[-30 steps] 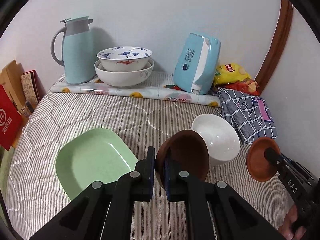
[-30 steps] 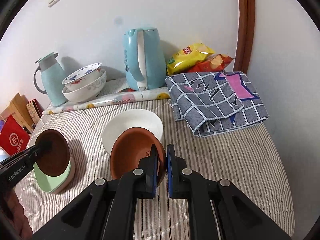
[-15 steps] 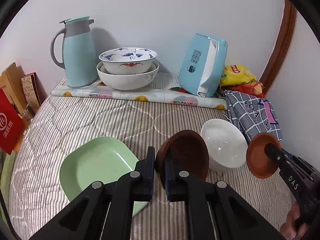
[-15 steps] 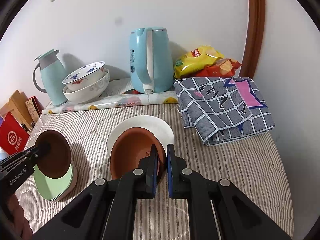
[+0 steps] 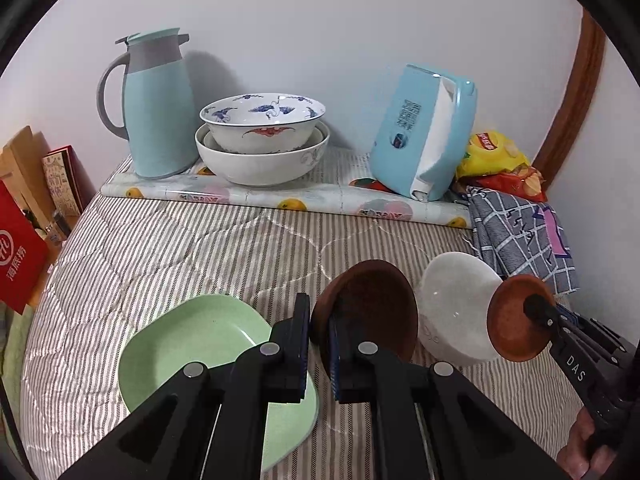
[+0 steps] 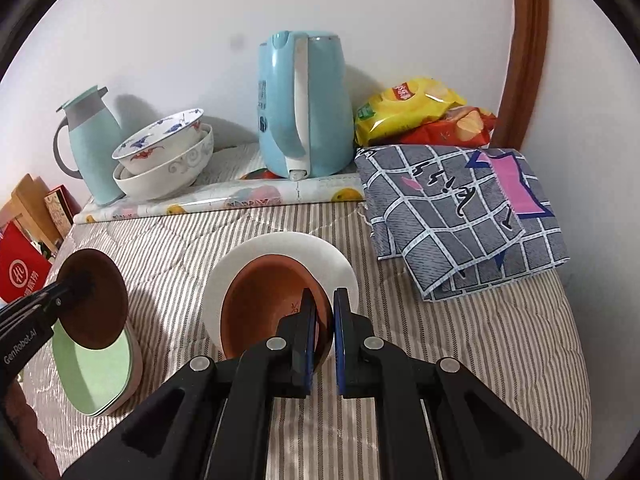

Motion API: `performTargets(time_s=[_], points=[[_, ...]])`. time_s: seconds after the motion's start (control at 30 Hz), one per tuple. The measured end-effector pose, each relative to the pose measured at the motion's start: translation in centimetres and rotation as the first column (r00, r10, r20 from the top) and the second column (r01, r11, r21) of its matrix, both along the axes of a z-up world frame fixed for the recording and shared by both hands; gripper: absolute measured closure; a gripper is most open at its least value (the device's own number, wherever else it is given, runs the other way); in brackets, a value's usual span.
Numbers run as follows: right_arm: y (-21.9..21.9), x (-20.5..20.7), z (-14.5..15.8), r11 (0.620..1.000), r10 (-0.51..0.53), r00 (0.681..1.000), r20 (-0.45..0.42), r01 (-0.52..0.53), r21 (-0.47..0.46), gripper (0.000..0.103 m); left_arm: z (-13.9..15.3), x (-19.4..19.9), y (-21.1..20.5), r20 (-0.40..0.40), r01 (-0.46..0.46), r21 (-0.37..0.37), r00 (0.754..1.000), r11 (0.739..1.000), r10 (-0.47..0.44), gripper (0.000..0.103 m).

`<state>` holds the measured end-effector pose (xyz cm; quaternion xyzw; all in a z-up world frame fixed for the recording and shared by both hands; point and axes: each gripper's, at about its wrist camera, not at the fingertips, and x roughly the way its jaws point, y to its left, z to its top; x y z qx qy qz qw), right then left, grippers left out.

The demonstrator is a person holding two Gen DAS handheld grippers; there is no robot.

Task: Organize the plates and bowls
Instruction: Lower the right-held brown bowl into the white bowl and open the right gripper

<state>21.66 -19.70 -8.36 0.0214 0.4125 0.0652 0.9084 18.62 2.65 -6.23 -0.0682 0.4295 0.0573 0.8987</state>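
Note:
My left gripper (image 5: 319, 344) is shut on the rim of a dark brown bowl (image 5: 372, 304) and holds it tilted above the striped bed, right of a green plate (image 5: 192, 344). My right gripper (image 6: 324, 334) is shut on the rim of a reddish-brown bowl (image 6: 264, 304) and holds it over a white bowl (image 6: 248, 256). In the left wrist view the white bowl (image 5: 456, 308) sits between both held bowls, with the reddish-brown bowl (image 5: 516, 324) at its right. In the right wrist view the dark brown bowl (image 6: 96, 296) hangs over the green plate (image 6: 96, 376).
Two stacked patterned bowls (image 5: 262, 140), a teal jug (image 5: 154, 104) and a blue kettle (image 5: 424, 136) stand on a mat by the back wall. A folded checked cloth (image 6: 460, 212) and snack bags (image 6: 420, 112) lie at the right. Boxes (image 5: 20, 232) stand left.
Both grippers have moved forward toward the back wall, each still holding its bowl. The reddish-brown bowl now sits further over the white bowl.

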Motion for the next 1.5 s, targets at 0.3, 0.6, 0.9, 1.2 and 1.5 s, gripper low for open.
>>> performTargets(time_s=[0.3, 0.6, 0.9, 1.2, 1.5], points=[[1.1, 2.7, -1.6, 0.999, 0.036, 0.999, -0.034, -0.036, -0.022, 0.095, -0.5, 1.9, 1.1, -0.008, -0.032, 0.002, 0.999, 0.999, 0.032, 0.094], [2.4, 5.2, -4.1, 0.997, 0.063, 0.993, -0.100, -0.067, -0.036, 0.095, -1.7, 4.0, 1.8, -0.026, -0.047, -0.001, 0.999, 0.999, 0.047, 0.094], [2.9, 6.3, -5.3, 0.996, 0.074, 0.986, -0.147, -0.080, -0.033, 0.094, -2.4, 4.9, 2.2, -0.036, -0.049, -0.009, 0.998, 0.999, 0.049, 0.094], [2.9, 7.1, -6.1, 0.994, 0.075, 0.979, -0.188, -0.088, -0.061, 0.095, -2.9, 5.2, 2.4, -0.049, -0.047, -0.017, 0.998, 0.999, 0.046, 0.094], [3.8, 7.1, -6.5, 0.987, 0.090, 0.973, -0.210, -0.115, -0.109, 0.091, -2.8, 5.1, 2.4, -0.049, -0.048, -0.020, 0.998, 0.999, 0.047, 0.094]])
